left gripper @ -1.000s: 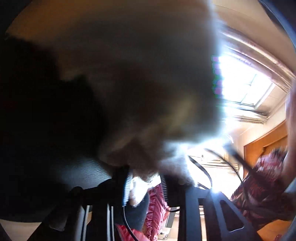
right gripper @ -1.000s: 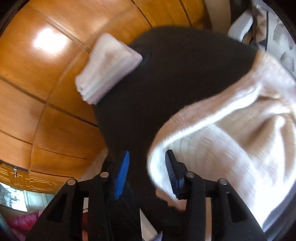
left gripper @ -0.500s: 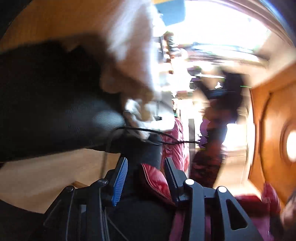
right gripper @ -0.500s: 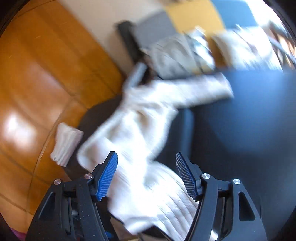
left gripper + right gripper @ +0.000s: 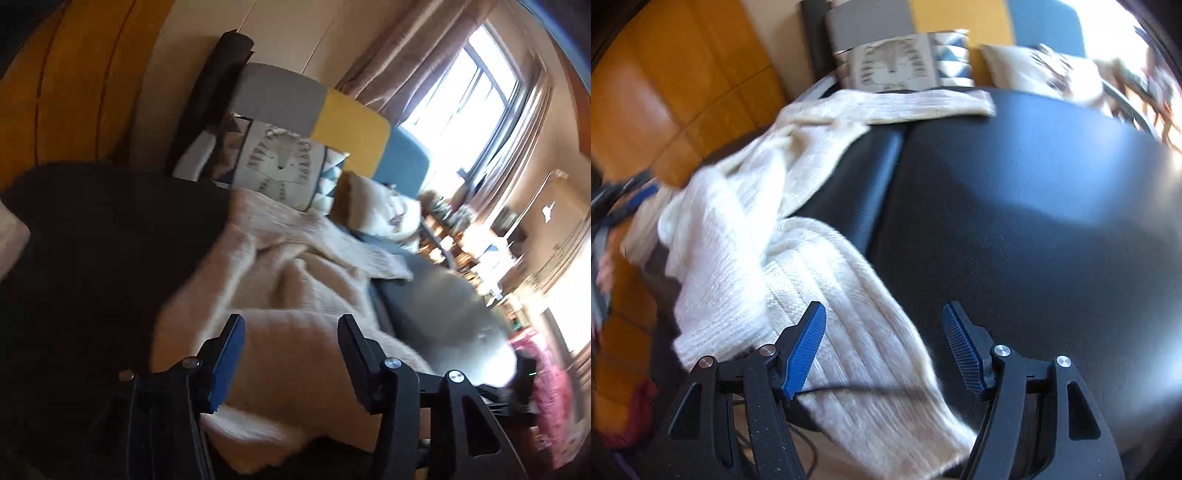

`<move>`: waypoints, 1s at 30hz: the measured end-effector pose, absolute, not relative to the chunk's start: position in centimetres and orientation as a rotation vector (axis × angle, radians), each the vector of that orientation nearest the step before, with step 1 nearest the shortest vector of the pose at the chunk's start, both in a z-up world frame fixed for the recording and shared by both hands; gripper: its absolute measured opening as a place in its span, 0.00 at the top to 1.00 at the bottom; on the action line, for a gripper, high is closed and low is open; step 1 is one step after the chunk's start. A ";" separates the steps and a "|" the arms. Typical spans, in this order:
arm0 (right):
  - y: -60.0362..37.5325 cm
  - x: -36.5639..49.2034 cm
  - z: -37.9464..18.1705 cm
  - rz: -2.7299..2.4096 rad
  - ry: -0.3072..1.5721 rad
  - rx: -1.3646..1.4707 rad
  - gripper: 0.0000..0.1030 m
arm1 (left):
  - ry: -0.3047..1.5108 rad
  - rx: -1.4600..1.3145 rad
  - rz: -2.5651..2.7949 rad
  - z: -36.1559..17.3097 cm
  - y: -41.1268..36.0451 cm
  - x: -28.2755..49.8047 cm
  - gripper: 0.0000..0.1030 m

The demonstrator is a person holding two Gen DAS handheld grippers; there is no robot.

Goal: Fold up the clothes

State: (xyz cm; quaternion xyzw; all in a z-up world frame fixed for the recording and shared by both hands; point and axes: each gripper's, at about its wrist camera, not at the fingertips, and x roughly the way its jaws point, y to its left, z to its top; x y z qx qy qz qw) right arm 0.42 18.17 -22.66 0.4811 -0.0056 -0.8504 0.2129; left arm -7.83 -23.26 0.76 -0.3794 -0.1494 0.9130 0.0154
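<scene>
Garment: a cream, ribbed-knit sweater (image 5: pixel 798 236) lies loose and rumpled on the black, leather-like padded worktop (image 5: pixel 1015 206), filling the left and lower centre of the right wrist view and the centre of the left wrist view (image 5: pixel 295 280).
Sleeve: one long knit sleeve (image 5: pixel 923 101) stretches flat along the worktop's far edge, upper centre of the right wrist view.
Progress: in my judgement the fold is barely begun; the body is bunched in soft ridges, no clean crease shows, and the hem end hangs over the near edge at the bottom of the frame.
Left to do: spreading the body flat, bringing the sleeves in and doubling the body all seem to remain.
Left hand-held gripper: the left hand-held gripper (image 5: pixel 291 354) hovers above the sweater with its jaws opening; knit shows behind the gap, but the pads press on nothing.
Right hand-held gripper: the right hand-held gripper (image 5: pixel 884 349) has its jaws wide apart over the hem end, with nothing pinched.
Change, left view: a second ago pale cloth filled the frame close to the lens and sat between narrower jaws; now the cloth lies below and the room with its bright window (image 5: pixel 465 99) shows at upper right.
Change, right view: a second ago a folded pale cloth lay at upper left on the dark surface; now it is out of frame and printed cushions (image 5: pixel 901 62) show at the top.
</scene>
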 end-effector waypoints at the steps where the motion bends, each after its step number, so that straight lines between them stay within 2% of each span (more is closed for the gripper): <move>1: 17.5 0.3 -22.7 -2.352 0.034 1.330 0.33 | -0.377 -1.269 2.854 -0.2 -22.9 -9.1 0.48; 3: 16.3 0.1 -23.1 -2.322 0.122 1.334 0.33 | -0.255 -1.379 2.830 -4.1 -19.1 -8.4 0.48; 5: 15.4 -0.2 -23.6 -2.280 0.184 1.358 0.33 | -0.218 -1.431 2.821 -6.9 -16.1 -7.8 0.46; 8: 14.0 -0.8 -24.8 -2.240 0.248 1.379 0.31 | -0.195 -1.499 2.811 -9.5 -15.8 -8.0 0.37; 12: 13.7 -0.5 -24.9 -2.234 0.300 1.370 0.31 | -0.132 -1.674 2.739 -12.6 -15.5 -9.2 0.32; 13: 13.6 -0.4 -24.9 -2.227 0.308 1.367 0.36 | -0.172 -1.664 2.739 -12.7 -15.8 -8.9 0.32; 15: 13.1 -0.2 -24.7 -2.184 0.329 1.337 0.73 | -0.282 -1.616 2.751 -12.5 -16.6 -8.3 0.32; 16: 12.8 0.0 -24.6 -2.175 0.357 1.322 0.75 | -0.322 -1.605 2.757 -12.5 -16.8 -8.0 0.32; 17: 12.5 0.3 -24.5 -2.181 0.401 1.310 0.82 | -0.312 -1.605 2.766 -12.4 -16.7 -7.8 0.36; 18: 12.2 0.5 -24.4 -2.193 0.450 1.295 0.89 | -0.290 -1.608 2.775 -12.3 -16.5 -7.6 0.49; 19: 12.0 0.7 -24.2 -2.212 0.502 1.275 0.90 | -0.292 -1.598 2.763 -12.0 -16.2 -7.4 0.58; 20: 12.1 0.8 -23.9 -2.230 0.524 1.261 0.90 | -0.300 -1.586 2.746 -11.8 -15.9 -7.1 0.78; 23: 13.3 0.4 -22.9 -2.288 0.513 1.233 0.92 | -0.310 -1.554 2.716 -11.1 -15.0 -6.3 0.83; 30: 18.5 -1.8 -21.2 -2.458 0.481 1.233 0.92 | -0.340 -1.443 2.656 -10.0 -11.6 -3.8 0.84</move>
